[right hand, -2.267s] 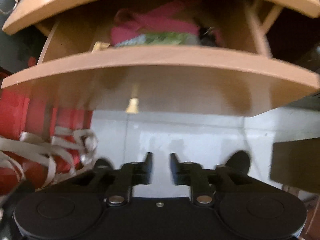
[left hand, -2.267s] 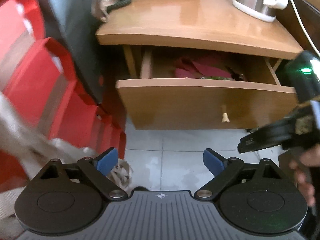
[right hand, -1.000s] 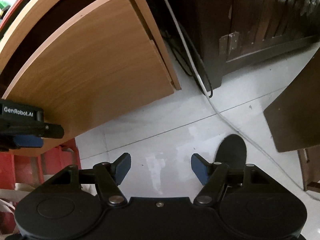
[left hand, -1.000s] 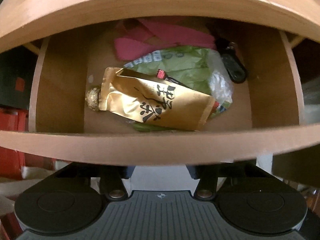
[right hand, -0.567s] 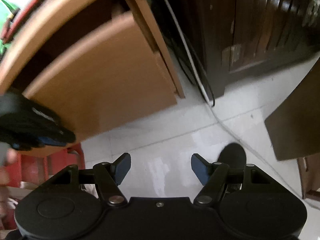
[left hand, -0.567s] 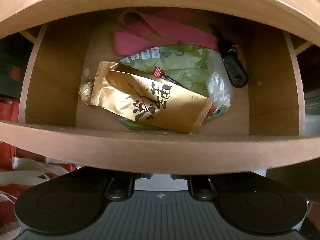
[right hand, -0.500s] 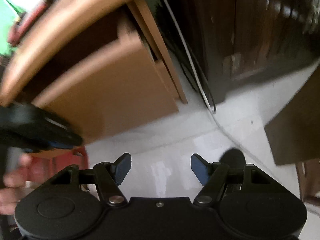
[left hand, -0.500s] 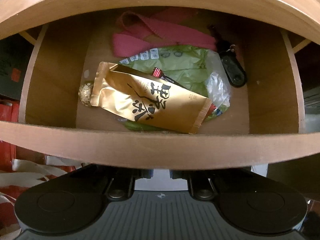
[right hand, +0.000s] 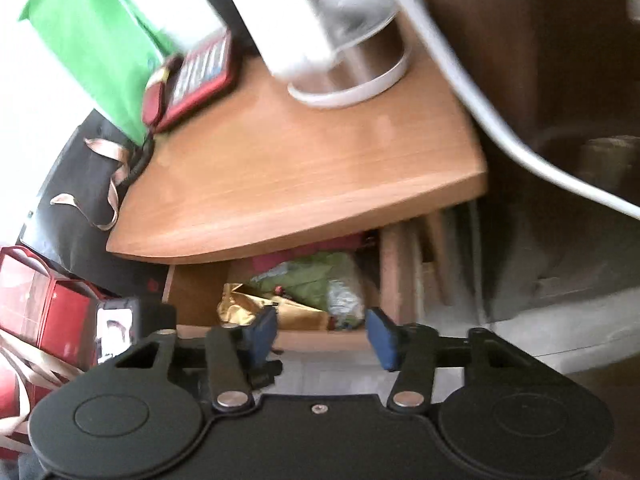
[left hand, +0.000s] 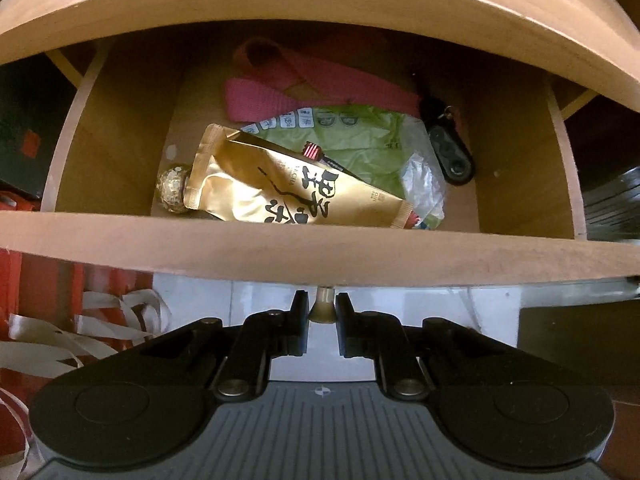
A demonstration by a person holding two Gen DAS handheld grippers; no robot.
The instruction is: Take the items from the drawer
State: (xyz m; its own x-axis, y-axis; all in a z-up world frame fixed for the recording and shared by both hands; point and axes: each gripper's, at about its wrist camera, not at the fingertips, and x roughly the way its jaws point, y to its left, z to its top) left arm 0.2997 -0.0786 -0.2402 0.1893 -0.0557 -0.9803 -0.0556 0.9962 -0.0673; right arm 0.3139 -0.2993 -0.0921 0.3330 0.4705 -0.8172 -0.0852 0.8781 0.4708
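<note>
The wooden drawer (left hand: 320,258) stands pulled out under the tabletop. My left gripper (left hand: 322,312) is shut on the drawer knob (left hand: 322,311) below the front panel. Inside lie a gold pouch (left hand: 280,188) with black characters, a gold foil ball (left hand: 173,193), a green packet (left hand: 360,140), a pink strap (left hand: 296,92) and a black key fob (left hand: 452,152). My right gripper (right hand: 322,336) hovers above and in front of the drawer (right hand: 320,340), its jaws closing with nothing between them. The gold pouch (right hand: 244,304) and green packet (right hand: 320,276) show just beyond its fingers.
On the tabletop (right hand: 304,160) stand a white kettle (right hand: 332,32), a red phone (right hand: 192,80) and a green bag (right hand: 100,40). Red bags with white ribbon handles (left hand: 80,320) crowd the floor at the left. A white cable (right hand: 500,128) runs along the dark cabinet at the right.
My left gripper closed on the knob under the drawer front. My right gripper rose from the floor beside the cabinet, swung round over the open drawer, and its jaws narrowed.
</note>
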